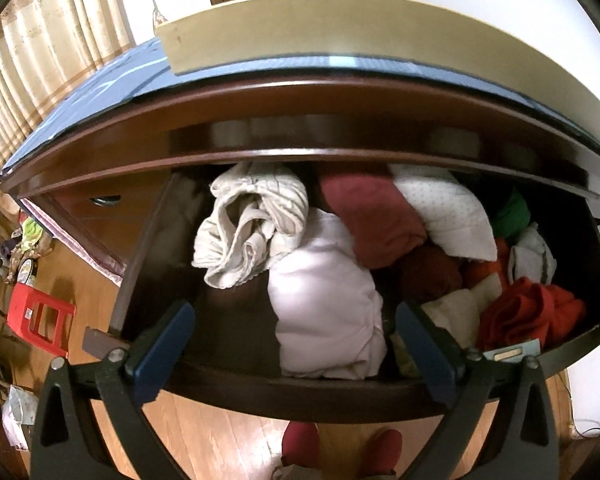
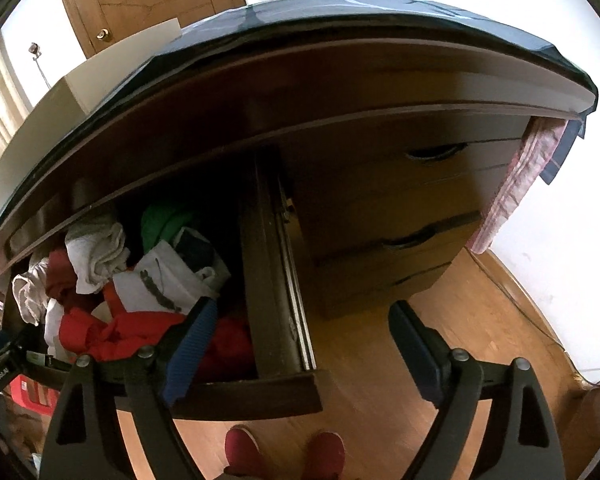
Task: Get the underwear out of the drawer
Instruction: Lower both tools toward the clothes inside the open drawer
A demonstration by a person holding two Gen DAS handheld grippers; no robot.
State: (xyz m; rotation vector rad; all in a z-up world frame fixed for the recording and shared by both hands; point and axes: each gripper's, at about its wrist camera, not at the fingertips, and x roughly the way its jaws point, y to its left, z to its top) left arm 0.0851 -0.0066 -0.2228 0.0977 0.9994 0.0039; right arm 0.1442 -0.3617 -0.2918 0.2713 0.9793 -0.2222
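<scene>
My left claw (image 1: 296,344) stands wide open, empty, above the pale pink folded cloth (image 1: 324,300) in the dark wooden drawer (image 1: 300,394); my right claw (image 2: 300,344), also open and empty, hangs at the drawer's three o'clock side.

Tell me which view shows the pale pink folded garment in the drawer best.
The left wrist view: the pale pink garment lies centred and unobstructed between the open tongs. The right wrist view shows at most a white sliver behind red clothes, too little to identify.

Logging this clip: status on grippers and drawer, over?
Left hand-held gripper open over the drawer. Right hand-held gripper open, empty. Pale pink garment untouched. Nothing blocking.
</scene>
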